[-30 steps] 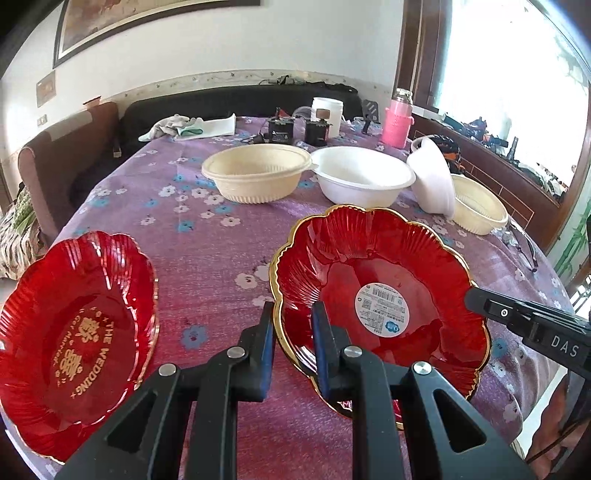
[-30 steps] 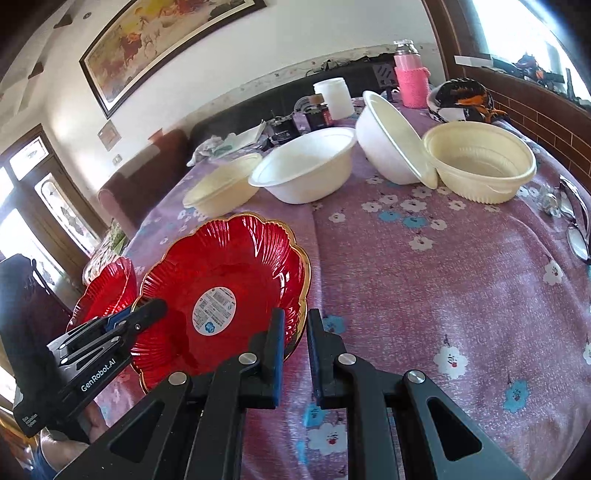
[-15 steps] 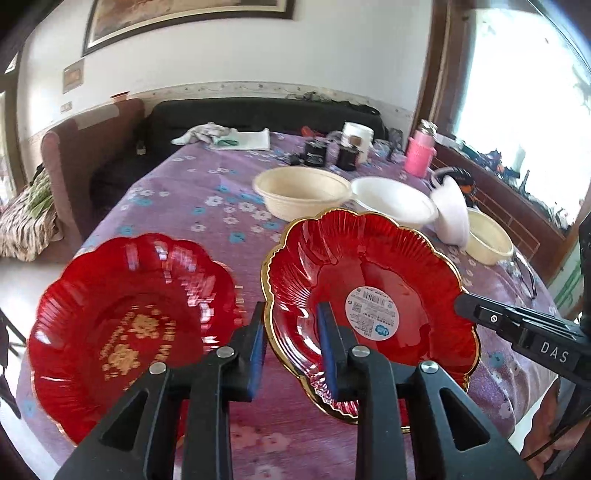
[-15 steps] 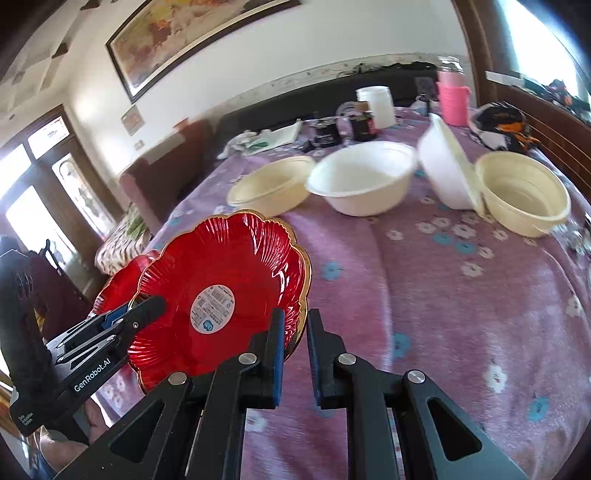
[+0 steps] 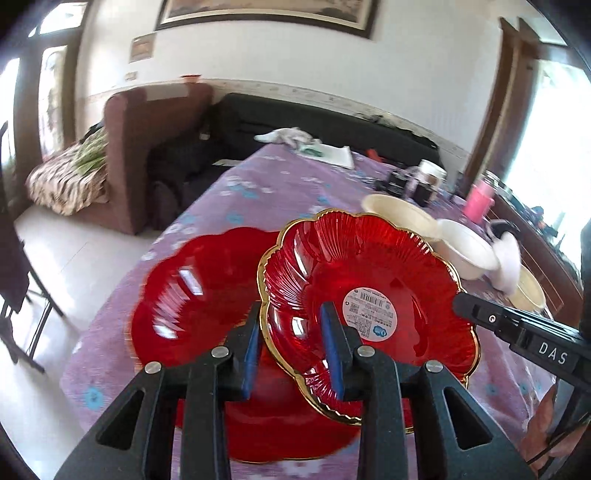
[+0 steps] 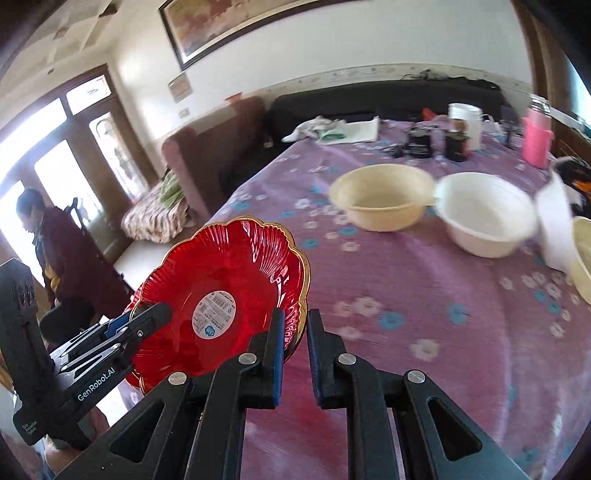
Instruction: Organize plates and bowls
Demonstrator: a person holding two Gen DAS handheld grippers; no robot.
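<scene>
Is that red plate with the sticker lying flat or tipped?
Tipped: the stickered plate is lifted, its rim between both grippers, slanting over the other red plate.

lower red plate (image 5: 192,295) motion-blurred and half covered, far cream bowl (image 6: 583,258) cut off

Room interior, daylit.
White wall (image 6: 332,48) with framed painting (image 6: 236,26); brown armchair (image 5: 147,147); black sofa (image 6: 369,107); glazed door (image 6: 74,155) at left; bright window (image 5: 554,129) at right; pale floor (image 5: 55,258).
</scene>
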